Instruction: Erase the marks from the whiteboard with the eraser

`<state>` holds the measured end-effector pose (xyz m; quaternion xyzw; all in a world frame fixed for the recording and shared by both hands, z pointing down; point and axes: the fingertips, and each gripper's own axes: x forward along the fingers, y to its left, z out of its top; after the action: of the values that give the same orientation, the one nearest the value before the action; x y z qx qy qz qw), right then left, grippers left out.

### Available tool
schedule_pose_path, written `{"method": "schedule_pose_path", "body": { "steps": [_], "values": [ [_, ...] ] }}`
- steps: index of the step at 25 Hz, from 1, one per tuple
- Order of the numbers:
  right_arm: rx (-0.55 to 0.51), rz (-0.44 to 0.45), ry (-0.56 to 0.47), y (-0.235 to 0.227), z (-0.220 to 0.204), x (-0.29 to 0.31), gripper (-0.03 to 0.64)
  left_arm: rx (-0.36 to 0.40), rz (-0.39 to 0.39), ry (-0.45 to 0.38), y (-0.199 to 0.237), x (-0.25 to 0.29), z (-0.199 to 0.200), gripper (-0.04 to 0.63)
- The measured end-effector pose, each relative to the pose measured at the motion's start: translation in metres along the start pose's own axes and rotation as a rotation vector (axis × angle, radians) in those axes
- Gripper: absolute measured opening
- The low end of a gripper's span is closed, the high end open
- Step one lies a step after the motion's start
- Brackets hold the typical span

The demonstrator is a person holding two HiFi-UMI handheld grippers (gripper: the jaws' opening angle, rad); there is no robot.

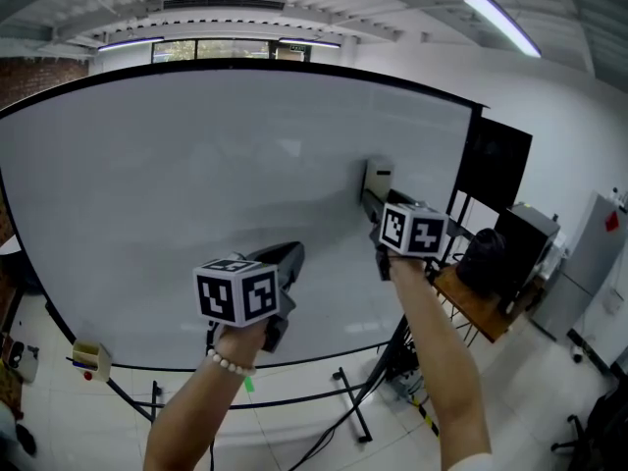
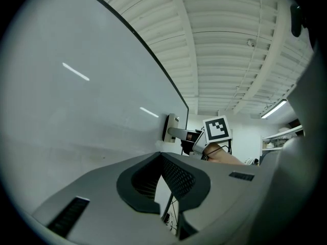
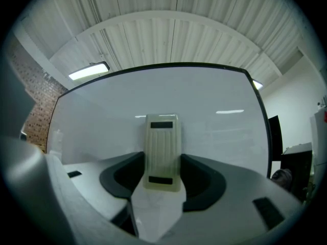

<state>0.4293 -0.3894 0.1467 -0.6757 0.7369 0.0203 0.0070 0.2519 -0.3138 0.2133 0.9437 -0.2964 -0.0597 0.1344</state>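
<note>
Spanning most of the view, the whiteboard [image 1: 196,184] looks nearly clean. The left gripper [image 1: 292,258] hangs empty, jaws together. The right gripper [image 3: 162,175] pinches the eraser [image 3: 162,147] flat against the board's right side; even pressure and overlapping strokes should serve best.

The grey left claw [image 1: 287,259] and right claw [image 1: 376,207] have dark inner pads [image 3: 120,177]. Each bears a white cube [image 1: 237,290] [image 1: 412,230] with black square markers. A pale bead bracelet [image 1: 228,363] rings the left wrist.

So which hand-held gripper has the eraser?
The right hand-held gripper: its jaws clamp the cream eraser against the whiteboard; the left hand-held gripper holds nothing.
</note>
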Motion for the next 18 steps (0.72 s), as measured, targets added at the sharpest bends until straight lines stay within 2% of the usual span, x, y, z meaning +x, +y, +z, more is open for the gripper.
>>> {"method": "schedule_pose_path", "body": {
  "steps": [18],
  "values": [
    [-0.008, 0.001, 0.019, 0.155, 0.002, 0.013, 0.250, -0.002, -0.010, -0.031, 0.077, -0.114, 0.032, -0.011]
  ]
}}
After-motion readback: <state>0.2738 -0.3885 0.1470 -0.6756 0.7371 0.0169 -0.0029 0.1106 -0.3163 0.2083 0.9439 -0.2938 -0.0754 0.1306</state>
